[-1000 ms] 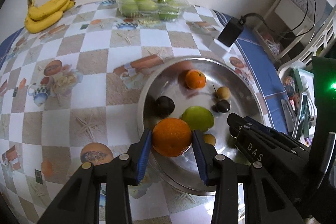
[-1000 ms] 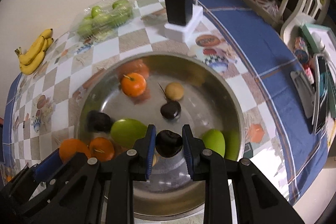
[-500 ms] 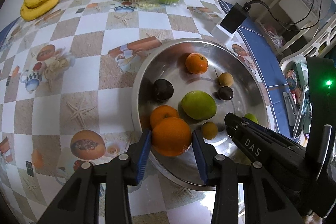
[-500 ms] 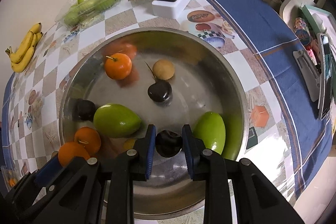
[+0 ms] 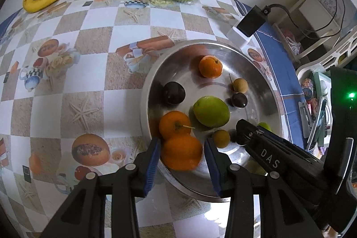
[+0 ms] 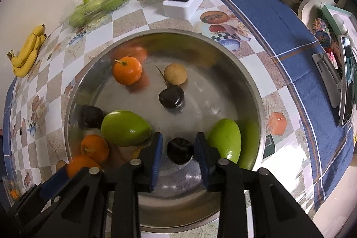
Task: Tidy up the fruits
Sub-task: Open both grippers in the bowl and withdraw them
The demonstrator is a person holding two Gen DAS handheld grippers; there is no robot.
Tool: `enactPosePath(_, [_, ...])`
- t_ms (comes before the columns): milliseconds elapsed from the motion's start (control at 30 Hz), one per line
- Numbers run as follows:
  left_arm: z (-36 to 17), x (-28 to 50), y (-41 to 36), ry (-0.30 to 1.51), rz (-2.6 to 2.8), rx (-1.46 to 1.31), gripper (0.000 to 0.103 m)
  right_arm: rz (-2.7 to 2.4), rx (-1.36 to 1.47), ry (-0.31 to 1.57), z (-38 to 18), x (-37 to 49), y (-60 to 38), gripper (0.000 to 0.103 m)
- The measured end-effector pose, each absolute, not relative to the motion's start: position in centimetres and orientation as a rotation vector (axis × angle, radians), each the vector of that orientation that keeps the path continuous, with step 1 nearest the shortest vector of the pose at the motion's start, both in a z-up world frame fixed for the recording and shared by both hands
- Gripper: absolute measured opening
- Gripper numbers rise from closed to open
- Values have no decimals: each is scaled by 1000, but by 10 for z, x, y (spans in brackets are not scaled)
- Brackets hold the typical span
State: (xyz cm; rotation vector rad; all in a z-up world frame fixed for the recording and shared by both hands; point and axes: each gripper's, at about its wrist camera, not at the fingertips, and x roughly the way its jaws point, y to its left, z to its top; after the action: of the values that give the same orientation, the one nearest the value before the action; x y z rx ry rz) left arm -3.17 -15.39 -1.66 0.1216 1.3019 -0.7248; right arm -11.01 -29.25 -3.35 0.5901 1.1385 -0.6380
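An orange (image 5: 181, 152) is lying between the blue pads of my left gripper (image 5: 181, 156), just over the near rim of the steel bowl (image 5: 263, 73); the jaws are opening and no longer pressing it. My right gripper (image 6: 178, 153) is opening too, with a dark plum (image 6: 180, 150) sitting loose between its pads on the bowl floor, beside a green mango (image 6: 225, 141).

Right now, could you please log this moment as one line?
left gripper: opening, orange between | right gripper: opening, dark fruit between | both over bowl
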Motion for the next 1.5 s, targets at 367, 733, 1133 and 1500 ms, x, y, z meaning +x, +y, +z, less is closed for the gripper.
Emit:
enactPosePath(367, [-5, -24, -147, 1271, -716, 82, 48, -618, 563, 1082, -17, -108, -287, 35])
enactPosePath(733, [-6, -2, -120, 1212, -507, 142, 55, -575, 538, 1085, -18, -101, -281, 51])
enactPosePath(1133, [-15, 21, -87, 1170, -304, 182, 83, -519, 461, 1076, -17, -88, -264, 86])
enactPosePath(1500, [-12, 30, -77, 1104, -221, 231, 88, -513, 455, 1014, -11, -88, -262, 99])
